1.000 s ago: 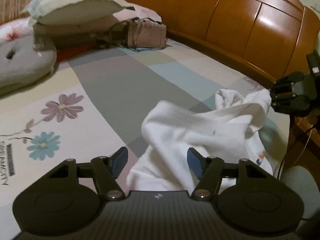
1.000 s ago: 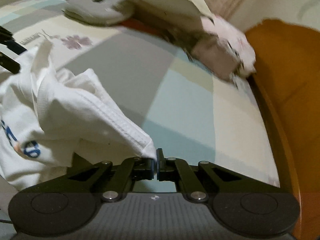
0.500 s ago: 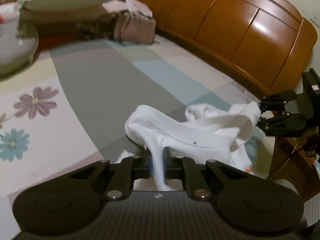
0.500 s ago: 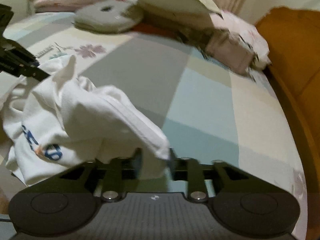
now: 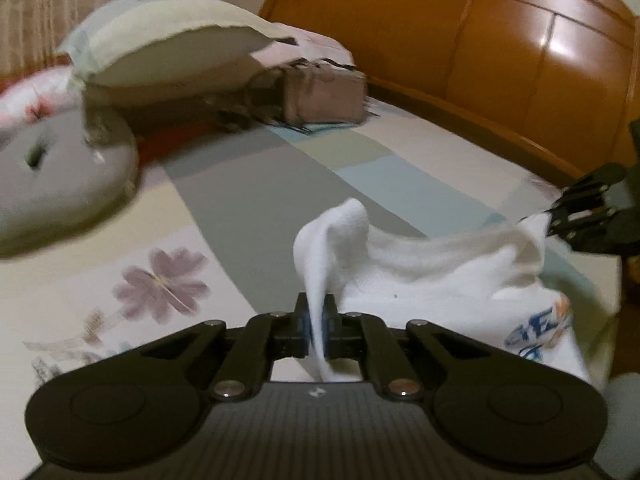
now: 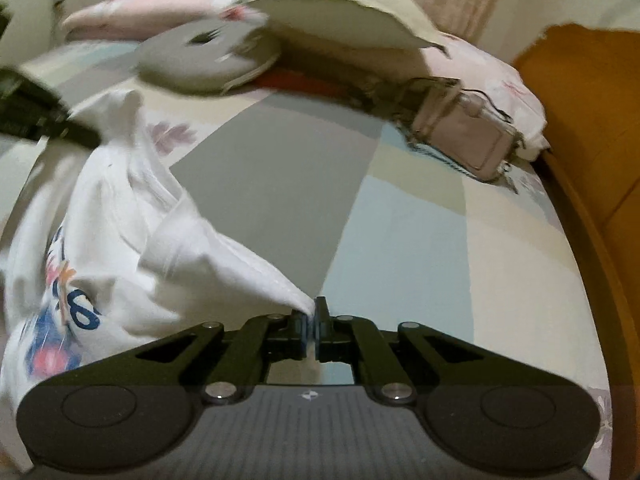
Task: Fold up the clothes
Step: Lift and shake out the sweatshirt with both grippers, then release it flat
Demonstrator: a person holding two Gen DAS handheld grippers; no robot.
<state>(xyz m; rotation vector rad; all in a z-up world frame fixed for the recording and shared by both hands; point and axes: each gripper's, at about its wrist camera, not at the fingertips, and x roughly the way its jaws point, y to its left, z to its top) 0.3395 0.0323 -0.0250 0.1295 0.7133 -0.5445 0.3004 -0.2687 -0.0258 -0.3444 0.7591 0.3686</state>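
The blue and orange printed lettering on the crumpled white cotton garment is smeared by motion and folded over, so it cannot be read in either view. In the left wrist view the black two-finger right gripper runs off the frame's right edge. The round grey cushion with a centre hole is blurred and cropped at the left. The beige object beside the pillows, perhaps a handbag, is too soft to identify.
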